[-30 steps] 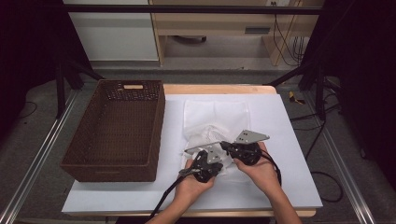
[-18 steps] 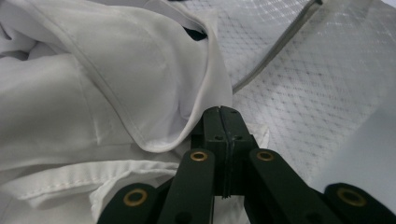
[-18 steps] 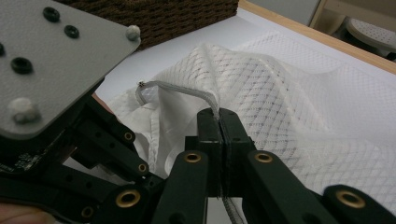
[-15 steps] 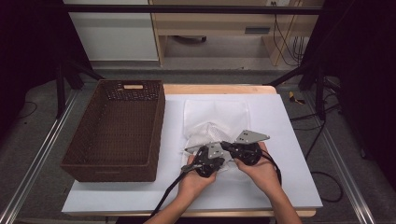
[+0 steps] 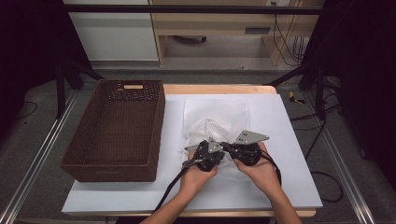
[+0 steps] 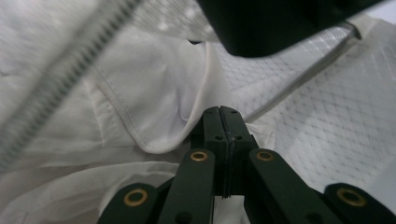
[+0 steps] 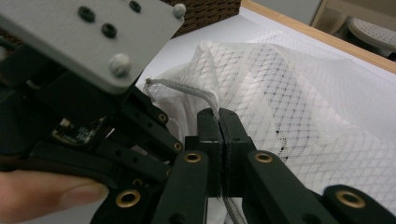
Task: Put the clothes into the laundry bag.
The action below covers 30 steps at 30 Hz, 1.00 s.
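Tools (image 5: 223,150) pinch mesh bag (image 5: 215,116) edges mid-table, beside basket (image 5: 116,135).

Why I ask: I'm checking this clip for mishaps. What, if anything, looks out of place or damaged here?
Nothing stands out. The white mesh laundry bag lies rumpled on the table beside the wicker basket. The left gripper pinches white cloth at its mouth; the right gripper pinches the zipper edge.

Both forearms reach in from the near edge. The left hand (image 5: 198,173) holds the black two-jaw left gripper (image 5: 208,154), jaws closed; the right hand (image 5: 259,169) holds the right gripper (image 5: 232,150), jaws pressed together, just beside it.
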Tool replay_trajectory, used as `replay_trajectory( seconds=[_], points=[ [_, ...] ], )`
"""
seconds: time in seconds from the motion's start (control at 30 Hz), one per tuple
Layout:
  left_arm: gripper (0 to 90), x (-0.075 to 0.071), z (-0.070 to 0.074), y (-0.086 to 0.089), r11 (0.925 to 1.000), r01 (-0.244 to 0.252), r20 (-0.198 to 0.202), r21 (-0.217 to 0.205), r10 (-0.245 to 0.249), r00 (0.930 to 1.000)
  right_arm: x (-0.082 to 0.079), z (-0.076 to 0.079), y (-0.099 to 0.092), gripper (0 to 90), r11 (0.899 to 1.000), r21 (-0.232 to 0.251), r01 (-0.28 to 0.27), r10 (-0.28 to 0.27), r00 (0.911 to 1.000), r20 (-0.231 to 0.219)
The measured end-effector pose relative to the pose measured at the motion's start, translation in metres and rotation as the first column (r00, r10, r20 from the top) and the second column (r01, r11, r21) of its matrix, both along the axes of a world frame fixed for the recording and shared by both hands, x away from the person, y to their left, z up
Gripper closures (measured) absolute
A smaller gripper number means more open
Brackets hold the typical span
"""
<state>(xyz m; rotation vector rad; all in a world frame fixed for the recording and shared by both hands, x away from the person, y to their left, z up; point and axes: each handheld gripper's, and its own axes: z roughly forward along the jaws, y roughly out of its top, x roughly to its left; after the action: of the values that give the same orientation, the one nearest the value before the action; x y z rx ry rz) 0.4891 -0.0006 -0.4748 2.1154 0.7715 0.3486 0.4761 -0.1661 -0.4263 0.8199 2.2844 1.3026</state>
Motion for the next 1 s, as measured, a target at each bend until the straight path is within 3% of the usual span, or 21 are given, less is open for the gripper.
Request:
replay_trajectory(
  seconds=[0.57, 1.0],
  points=[
    [90.0, 0.020, -0.004, -0.003, 0.9990, -0.038, 0.015, -0.022, 0.039, 0.9991, 0.001, 0.000, -0.003, 89.2, 1.000, 0.003, 0.008, -0.008, 1.0000, -0.002],
    [90.0, 0.034, -0.004, -0.007, 0.9951, -0.077, 0.028, -0.063, 0.078, 0.9965, 0.002, -0.001, -0.005, 89.2, 1.000, 0.007, 0.016, -0.016, 0.9998, -0.007]
  ],
)
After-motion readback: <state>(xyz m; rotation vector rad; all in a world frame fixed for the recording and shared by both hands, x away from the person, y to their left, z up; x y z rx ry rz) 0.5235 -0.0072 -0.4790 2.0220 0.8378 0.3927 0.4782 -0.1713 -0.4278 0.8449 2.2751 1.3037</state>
